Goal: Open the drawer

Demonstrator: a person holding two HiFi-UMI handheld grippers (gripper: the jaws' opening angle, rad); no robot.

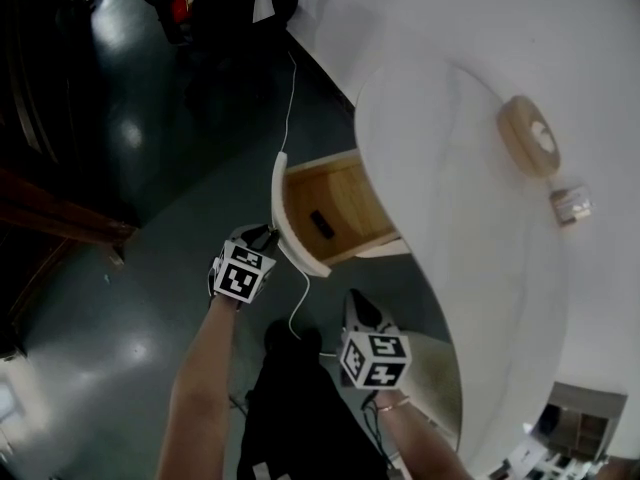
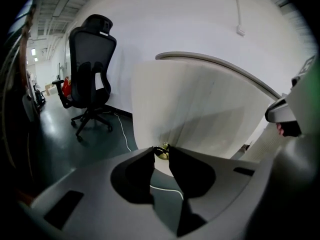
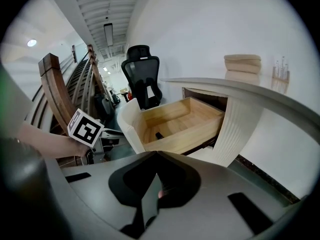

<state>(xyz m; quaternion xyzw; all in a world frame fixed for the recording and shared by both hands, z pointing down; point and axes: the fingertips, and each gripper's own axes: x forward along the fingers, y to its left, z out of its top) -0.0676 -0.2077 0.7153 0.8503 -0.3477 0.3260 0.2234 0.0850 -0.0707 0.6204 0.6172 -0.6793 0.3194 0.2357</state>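
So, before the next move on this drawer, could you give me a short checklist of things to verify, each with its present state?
1. Drawer out of the white desk: ok, wooden inside shows.
2. Left gripper closed on the brass knob: ok.
3. Right gripper empty, jaws together, away from the drawer: ok.
4. White cable on the floor clear of the drawer front: cannot tell.
5. Drawer at its full travel: cannot tell.

Wooden drawer [image 1: 345, 193], curved white front, standing open
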